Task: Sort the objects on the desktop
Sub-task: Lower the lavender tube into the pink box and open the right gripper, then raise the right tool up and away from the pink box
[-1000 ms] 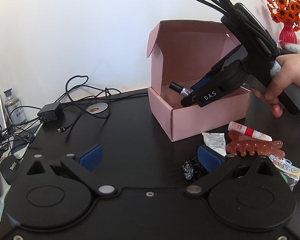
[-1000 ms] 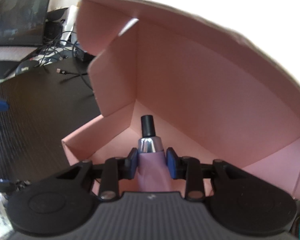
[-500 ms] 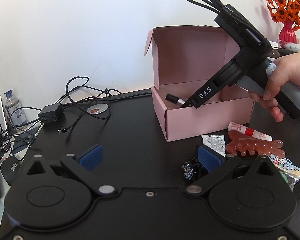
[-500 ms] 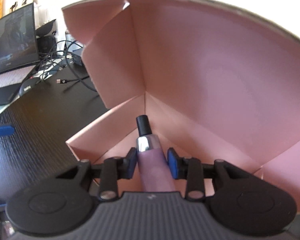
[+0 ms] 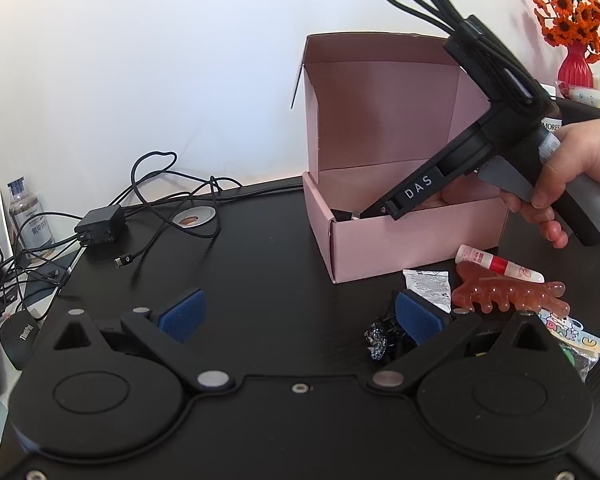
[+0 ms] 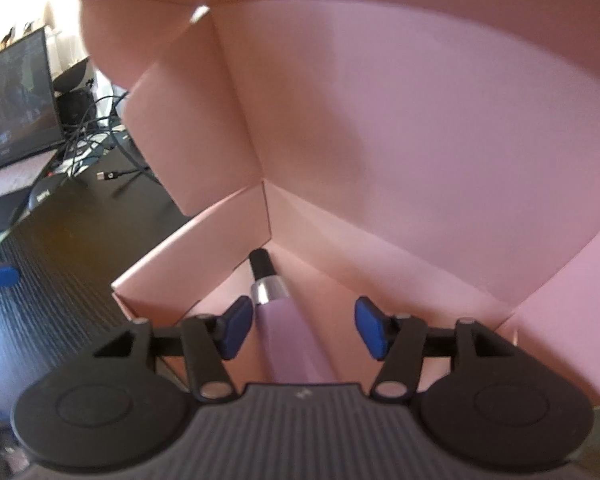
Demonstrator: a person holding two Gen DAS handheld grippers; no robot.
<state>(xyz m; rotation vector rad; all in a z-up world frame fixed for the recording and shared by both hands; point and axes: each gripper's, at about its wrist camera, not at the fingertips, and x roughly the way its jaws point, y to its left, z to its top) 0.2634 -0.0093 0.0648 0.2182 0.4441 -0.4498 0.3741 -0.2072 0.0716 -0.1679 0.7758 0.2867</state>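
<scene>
A pink cardboard box [image 5: 380,248] stands open on the black desk. In the left wrist view a hand holds my right gripper [image 5: 364,212] tipped down into it. The right wrist view shows a lilac bottle [image 6: 280,328] with a silver collar and black cap lying on the box [image 6: 380,120] floor. It lies between the blue pads [image 6: 370,332] of my right gripper [image 6: 304,328], whose jaws are opening; the right pad stands clear of it. My left gripper [image 5: 300,312] hangs open over bare desk. A red-and-white tube [image 5: 496,264] and a pink comb-like tool [image 5: 508,294] lie nearby.
A white sachet [image 5: 426,282], a glittery dark clip [image 5: 376,342] and a colourful packet [image 5: 572,336] lie by my left gripper's right finger. A charger [image 5: 100,226] with tangled cables, a mouse [image 5: 18,336] and a laptop [image 6: 12,100] sit at the desk's left. A red vase [image 5: 576,64] stands far right.
My right gripper sank lower into the box and its jaws parted, letting go of the lilac bottle, which now lies on the box floor. The left gripper has not moved.
</scene>
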